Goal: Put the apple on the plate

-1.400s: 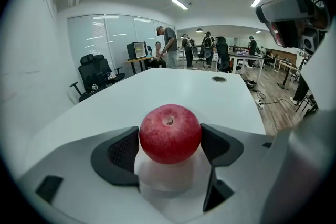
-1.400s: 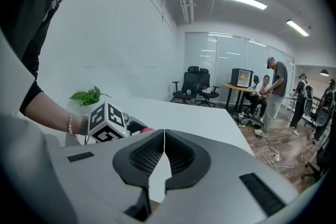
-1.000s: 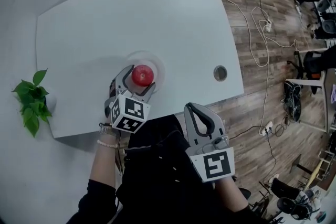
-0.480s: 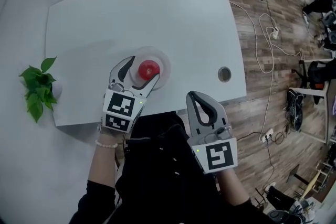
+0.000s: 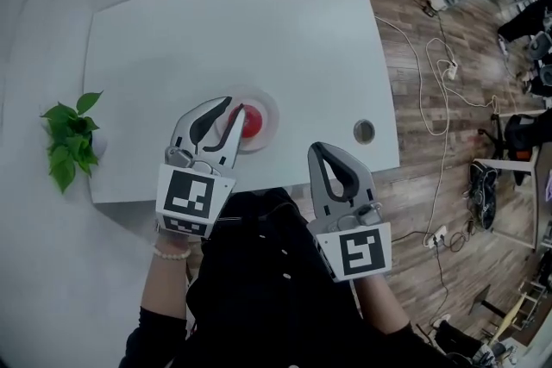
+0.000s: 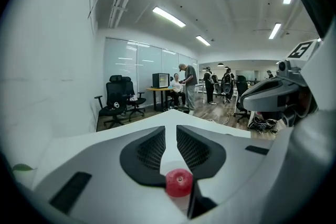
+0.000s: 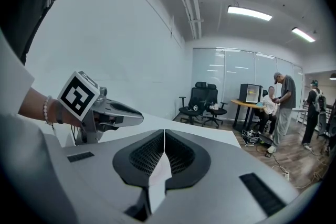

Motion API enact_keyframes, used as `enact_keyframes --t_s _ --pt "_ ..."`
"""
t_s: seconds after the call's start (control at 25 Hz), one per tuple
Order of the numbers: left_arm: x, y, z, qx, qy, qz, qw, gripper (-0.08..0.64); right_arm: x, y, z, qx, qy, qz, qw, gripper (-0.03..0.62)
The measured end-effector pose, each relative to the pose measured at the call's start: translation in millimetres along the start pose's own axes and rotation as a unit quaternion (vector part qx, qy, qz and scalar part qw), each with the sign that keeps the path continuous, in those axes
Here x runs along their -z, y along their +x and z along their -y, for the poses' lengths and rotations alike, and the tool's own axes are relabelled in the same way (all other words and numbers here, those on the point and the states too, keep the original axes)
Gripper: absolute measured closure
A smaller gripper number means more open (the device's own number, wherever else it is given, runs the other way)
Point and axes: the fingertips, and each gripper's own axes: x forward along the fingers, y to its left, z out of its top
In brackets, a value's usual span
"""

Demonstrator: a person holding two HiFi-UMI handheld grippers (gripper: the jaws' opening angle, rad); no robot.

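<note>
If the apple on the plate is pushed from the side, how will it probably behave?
The apple looks round and smooth, so it would probably roll rather than slide. The plate seems shallow, so its rim may not stop it. Its full shape suggests it is firm.

Apple [image 5: 251, 126] and plate [image 5: 270, 111] partly hidden

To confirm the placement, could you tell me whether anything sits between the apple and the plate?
Nothing visible does: the apple already rests on the plate, with no other thing on the plate beside it.
</note>
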Motion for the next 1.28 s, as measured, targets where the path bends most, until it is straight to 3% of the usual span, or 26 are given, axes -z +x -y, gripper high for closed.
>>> enact_keyframes --t_s 0.24,0.52,1.28 --pt "-29 -17 6 -0.015 0.029 0.020 0.9992 0.517 -16 -5 7 0.003 -0.012 0.019 1.000 0.551" --pt "-48 -34 12 -0.036 0.028 0.013 0.9989 0.529 -30 -8 9 0.005 -0.023 0.039 0.999 0.551" --pt "-51 -55 19 -0.054 0.041 0.006 0.9977 0.534 -42 -3 4 -0.020 -0.043 0.053 0.997 0.551"
